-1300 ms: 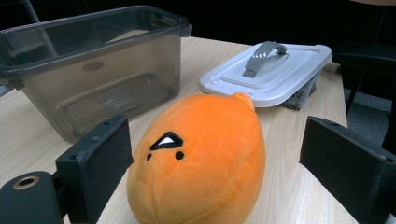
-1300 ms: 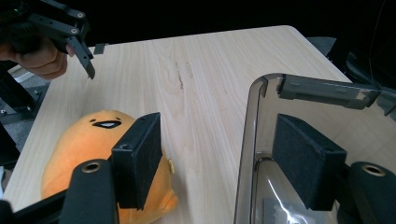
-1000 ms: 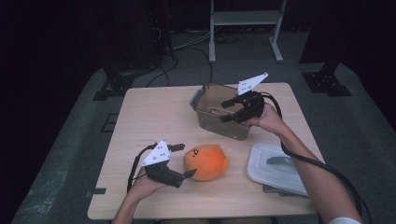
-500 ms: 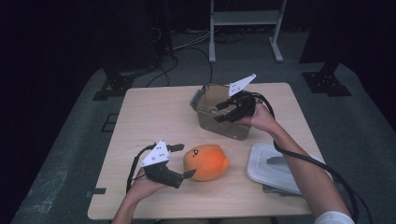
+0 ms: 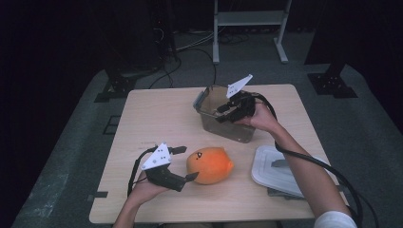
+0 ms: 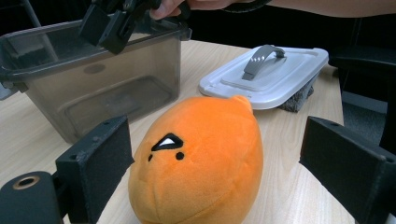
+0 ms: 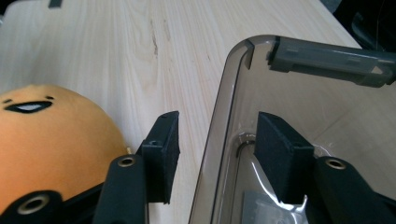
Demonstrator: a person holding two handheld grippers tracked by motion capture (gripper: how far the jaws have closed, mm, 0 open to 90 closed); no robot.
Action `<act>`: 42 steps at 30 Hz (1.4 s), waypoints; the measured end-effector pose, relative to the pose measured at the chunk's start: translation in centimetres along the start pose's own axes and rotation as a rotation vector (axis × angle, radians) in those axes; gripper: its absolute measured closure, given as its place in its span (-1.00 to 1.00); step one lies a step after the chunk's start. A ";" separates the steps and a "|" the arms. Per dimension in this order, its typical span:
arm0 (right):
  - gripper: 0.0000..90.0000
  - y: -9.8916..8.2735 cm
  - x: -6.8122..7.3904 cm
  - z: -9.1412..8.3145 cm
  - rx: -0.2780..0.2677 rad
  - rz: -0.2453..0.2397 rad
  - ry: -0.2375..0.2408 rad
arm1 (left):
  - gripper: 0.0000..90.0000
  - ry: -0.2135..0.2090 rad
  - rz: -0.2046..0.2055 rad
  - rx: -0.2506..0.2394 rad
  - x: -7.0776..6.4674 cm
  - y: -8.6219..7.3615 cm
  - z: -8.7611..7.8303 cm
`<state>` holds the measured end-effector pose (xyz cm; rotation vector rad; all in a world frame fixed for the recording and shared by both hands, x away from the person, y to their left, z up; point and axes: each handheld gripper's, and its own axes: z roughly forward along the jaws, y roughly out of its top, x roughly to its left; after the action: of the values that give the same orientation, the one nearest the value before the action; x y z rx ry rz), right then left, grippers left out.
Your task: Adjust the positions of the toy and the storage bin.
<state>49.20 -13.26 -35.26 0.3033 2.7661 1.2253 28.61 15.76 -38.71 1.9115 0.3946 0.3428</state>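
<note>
Plush toy (image 6: 198,163), soft and likely light, lies between the left gripper's (image 5: 184,163) spread jaws, best squeezed across its middle, while the right gripper (image 7: 217,154), jaws just closing, straddles the container's (image 7: 224,116) near wall without pinching.

The left gripper (image 5: 183,163) rests low, jaws spread wide. The right gripper (image 5: 223,114), arm stretched forward, has been closing its jaws, which stand half apart.
</note>
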 end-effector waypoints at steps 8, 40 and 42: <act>0.34 0.2 -0.1 0.8 0.034 -0.014 0.007 | -0.82 0.003 0.002 0.000 0.0 0.0 -0.2; 0.72 0.8 1.9 1.3 0.057 -0.065 0.055 | -0.82 0.001 0.008 -0.002 -0.1 0.2 -0.2; 0.72 0.8 1.9 1.3 0.056 -0.067 0.060 | -0.82 0.001 0.008 -0.002 -0.1 0.2 -0.2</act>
<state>47.70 -11.36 -35.60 0.1791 2.8400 1.1618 28.41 15.84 -38.48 1.9119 0.3873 0.3495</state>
